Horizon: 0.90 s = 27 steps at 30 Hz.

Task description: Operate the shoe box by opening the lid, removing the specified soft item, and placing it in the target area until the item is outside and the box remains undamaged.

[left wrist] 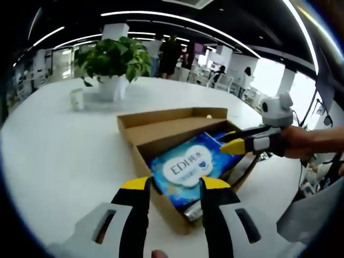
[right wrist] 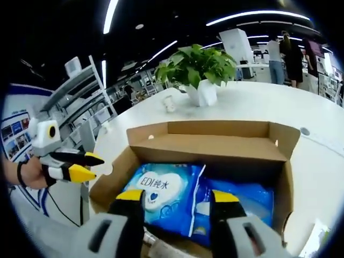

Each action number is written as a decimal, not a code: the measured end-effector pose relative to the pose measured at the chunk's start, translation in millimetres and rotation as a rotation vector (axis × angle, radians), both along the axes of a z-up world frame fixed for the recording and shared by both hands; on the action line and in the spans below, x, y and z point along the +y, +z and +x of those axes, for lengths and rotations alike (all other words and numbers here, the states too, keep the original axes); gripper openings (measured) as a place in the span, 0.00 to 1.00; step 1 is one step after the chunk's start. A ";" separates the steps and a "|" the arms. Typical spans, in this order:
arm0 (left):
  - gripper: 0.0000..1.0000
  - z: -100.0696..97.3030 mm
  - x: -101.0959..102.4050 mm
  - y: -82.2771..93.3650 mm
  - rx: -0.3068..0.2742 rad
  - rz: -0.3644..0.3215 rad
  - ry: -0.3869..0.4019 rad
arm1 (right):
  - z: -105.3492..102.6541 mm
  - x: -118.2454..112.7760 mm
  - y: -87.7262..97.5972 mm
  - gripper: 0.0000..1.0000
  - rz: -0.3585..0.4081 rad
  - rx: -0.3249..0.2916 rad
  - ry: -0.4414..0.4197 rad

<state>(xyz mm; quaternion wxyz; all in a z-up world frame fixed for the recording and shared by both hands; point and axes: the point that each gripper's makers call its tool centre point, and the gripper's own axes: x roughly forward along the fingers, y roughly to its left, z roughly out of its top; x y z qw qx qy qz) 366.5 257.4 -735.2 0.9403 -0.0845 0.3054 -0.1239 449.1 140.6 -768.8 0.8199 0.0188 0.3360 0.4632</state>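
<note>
An open cardboard shoe box lies on the white table, its lid flap folded back at the far side. Inside rests a blue and white soft tissue pack printed "EDI". My left gripper stands open above the near edge of the box. A hand holds my right gripper over the box's right edge. In the right gripper view the box holds the tissue pack beside a second blue pack. My right gripper is open just above them. The left gripper hovers off the box's left side.
A potted plant in a white pot and a small white cup stand on the table behind the box. People stand far back in the office. Shelving rises at the left of the right gripper view.
</note>
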 end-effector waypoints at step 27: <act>0.36 9.8 25.4 -18.6 0.005 -0.010 0.016 | 18.2 1.8 -27.0 0.02 -0.111 -0.016 0.015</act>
